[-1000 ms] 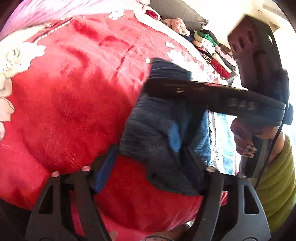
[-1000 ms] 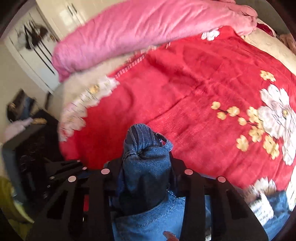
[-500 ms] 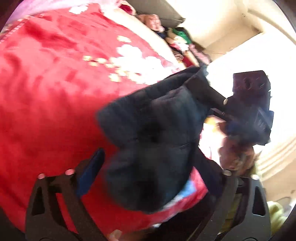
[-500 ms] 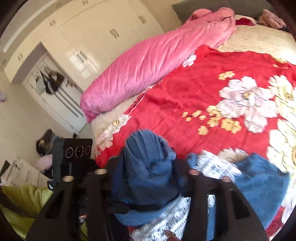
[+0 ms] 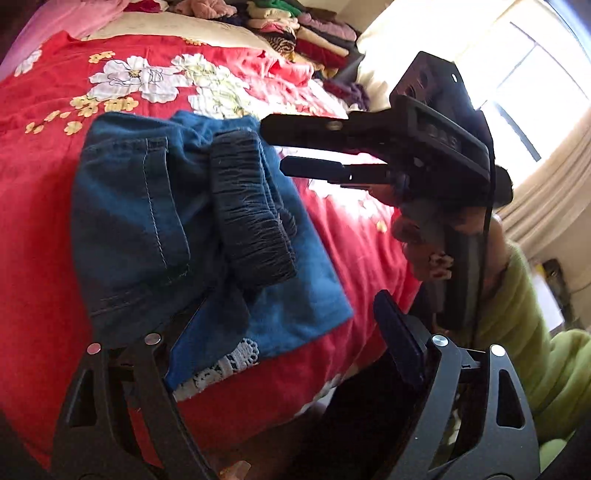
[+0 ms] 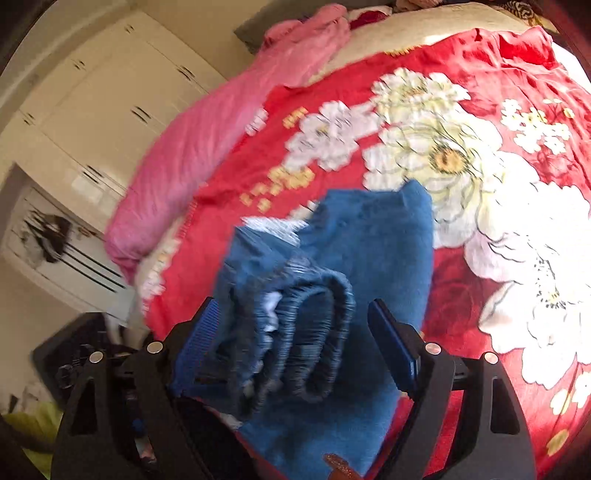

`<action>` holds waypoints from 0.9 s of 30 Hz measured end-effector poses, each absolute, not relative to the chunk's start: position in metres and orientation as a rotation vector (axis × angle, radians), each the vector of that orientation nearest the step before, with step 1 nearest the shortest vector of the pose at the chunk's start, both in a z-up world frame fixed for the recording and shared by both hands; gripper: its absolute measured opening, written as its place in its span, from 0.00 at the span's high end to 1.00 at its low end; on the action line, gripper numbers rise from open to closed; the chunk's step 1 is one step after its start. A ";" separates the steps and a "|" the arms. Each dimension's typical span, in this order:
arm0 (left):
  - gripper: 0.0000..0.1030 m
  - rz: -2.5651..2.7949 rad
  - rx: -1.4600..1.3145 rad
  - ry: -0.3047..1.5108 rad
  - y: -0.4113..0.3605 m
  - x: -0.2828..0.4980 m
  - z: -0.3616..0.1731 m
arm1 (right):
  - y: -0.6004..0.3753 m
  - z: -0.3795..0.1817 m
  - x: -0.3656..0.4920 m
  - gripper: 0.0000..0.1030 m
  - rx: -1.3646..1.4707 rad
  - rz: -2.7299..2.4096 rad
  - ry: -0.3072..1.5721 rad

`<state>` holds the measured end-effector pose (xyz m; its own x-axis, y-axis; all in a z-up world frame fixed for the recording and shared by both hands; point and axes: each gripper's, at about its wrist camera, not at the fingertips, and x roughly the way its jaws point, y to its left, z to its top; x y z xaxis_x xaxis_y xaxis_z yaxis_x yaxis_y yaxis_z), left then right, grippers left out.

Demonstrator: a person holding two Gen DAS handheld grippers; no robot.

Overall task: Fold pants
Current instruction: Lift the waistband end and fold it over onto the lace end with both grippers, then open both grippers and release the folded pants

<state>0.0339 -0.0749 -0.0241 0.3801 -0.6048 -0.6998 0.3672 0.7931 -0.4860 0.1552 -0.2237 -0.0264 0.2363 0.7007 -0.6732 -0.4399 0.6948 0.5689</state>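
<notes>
On the red floral bedspread (image 5: 44, 177) lie the folded blue pants (image 5: 155, 221), their gathered waistband (image 5: 251, 210) bunched on top. Both tools stand with jaws apart: the left gripper (image 5: 288, 354) frames the fold's near edge, while the right gripper (image 6: 295, 347) brackets the waistband without pinching it. A pink quilt (image 6: 207, 144) lies beyond

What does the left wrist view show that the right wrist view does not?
Only the left wrist view shows the right claw from the side, open just beyond the pants, the stacked clothes and the window. Only the right wrist view shows the white wardrobe. Both show the blue pants lying folded on the red floral bedspread and the pink blanket.
</notes>
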 end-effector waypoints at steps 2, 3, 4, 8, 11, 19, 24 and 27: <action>0.24 -0.622 -0.249 1.006 -0.076 0.030 -0.025 | -0.209 -0.035 0.155 0.21 0.234 0.777 1.092; 0.24 -0.619 -0.249 1.004 -0.075 0.029 -0.025 | -0.202 -0.038 0.154 0.42 0.228 0.798 1.098; 0.24 -0.614 -0.252 1.004 -0.074 0.029 -0.024 | -0.197 -0.043 0.151 0.59 0.224 0.839 1.102; 0.23 -0.589 -0.251 1.001 -0.065 0.026 -0.026 | -0.196 -0.034 0.140 0.69 0.283 0.921 1.063; 0.23 -0.587 -0.271 0.997 -0.058 0.024 -0.027 | -0.203 -0.041 0.140 0.67 0.167 0.754 1.082; 0.21 -0.564 -0.225 0.965 -0.054 0.012 -0.013 | -0.223 -0.026 0.119 0.31 0.201 0.688 1.006; 0.13 -0.531 -0.168 0.912 -0.052 0.005 0.001 | -0.238 -0.009 0.103 0.21 0.225 0.664 0.951; 0.10 -0.503 -0.135 0.887 -0.050 0.003 0.008 | -0.246 -0.001 0.092 0.18 0.233 0.653 0.924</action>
<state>0.0030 -0.0504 0.0082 0.5243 -0.4739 -0.7075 0.3642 0.8758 -0.3168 0.0923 -0.2456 -0.0007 0.4283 0.6132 -0.6637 -0.4209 0.7853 0.4540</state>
